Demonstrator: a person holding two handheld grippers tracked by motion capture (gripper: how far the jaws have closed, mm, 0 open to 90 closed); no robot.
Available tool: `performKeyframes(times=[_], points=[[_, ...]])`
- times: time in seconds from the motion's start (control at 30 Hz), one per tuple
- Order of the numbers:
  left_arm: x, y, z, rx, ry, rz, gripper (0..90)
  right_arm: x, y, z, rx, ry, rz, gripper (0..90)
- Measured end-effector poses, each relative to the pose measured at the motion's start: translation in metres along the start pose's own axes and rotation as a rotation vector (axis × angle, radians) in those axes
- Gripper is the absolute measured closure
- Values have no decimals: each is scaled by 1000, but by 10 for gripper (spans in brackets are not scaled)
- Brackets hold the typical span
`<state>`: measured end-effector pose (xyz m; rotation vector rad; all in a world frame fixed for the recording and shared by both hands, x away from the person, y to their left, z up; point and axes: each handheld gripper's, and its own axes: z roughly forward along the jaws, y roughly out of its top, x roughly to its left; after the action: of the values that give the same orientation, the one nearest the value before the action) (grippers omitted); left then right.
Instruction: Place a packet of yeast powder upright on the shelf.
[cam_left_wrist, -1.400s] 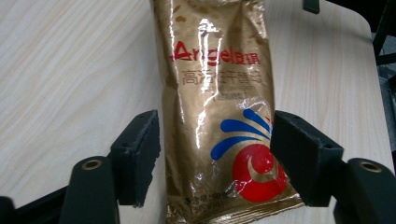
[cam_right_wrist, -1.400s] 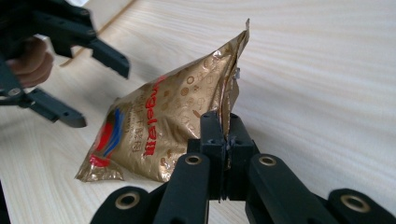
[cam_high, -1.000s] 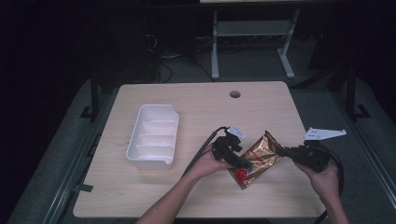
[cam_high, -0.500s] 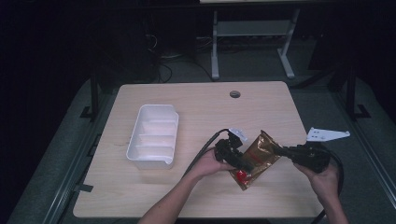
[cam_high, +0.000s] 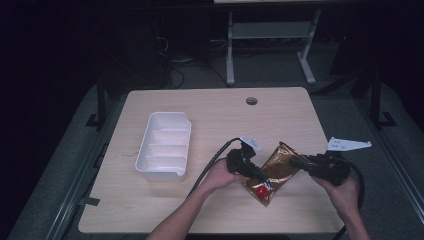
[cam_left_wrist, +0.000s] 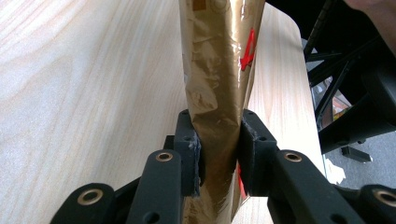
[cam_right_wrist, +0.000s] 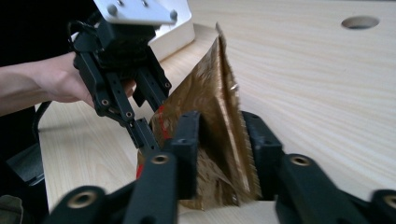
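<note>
Gold foil pouch (cam_high: 278, 170) lies on the wooden surface (cam_high: 210, 110) between the two grippers. Left gripper (cam_high: 249, 169) meets its left edge, jaws pointing right; right gripper (cam_high: 300, 163) meets its right edge, jaws pointing left. Grip too small to tell. Red mark on the pouch end just below the left jaws. White divided tray (cam_high: 165, 145) sits well left of the left jaws.

Your forearms are bare, with no sleeves, at the bottom of the high view. Both grippers are matte black: the left gripper (cam_high: 257, 176) carries a pale grey three-cornered plate, and so does the right gripper (cam_high: 295, 162), toward the right edge. Brass-ringed pivot holes dot the jaw arms at the bottom of both gripper views. Black cables trail toward the lower frame.
</note>
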<state>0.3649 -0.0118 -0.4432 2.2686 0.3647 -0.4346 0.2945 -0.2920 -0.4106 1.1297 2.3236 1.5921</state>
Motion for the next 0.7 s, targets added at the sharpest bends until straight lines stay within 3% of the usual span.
performKeyframes(times=[0.17, 0.33, 0.5, 0.7], points=[[-2, -1, -1, -16, 0, 9, 735, -4, -6, 12, 24, 20, 46, 522], [-3, -4, -3, -30, -2, 11, 746, -9, -14, 18, 19, 72, 94, 511], [-3, -6, -4, -40, 3, 8, 746, -13, -20, 24, 7, 144, 162, 590], [-5, -7, -6, -46, 10, 13, 731, -11, -19, 22, -29, 188, 164, 722]])
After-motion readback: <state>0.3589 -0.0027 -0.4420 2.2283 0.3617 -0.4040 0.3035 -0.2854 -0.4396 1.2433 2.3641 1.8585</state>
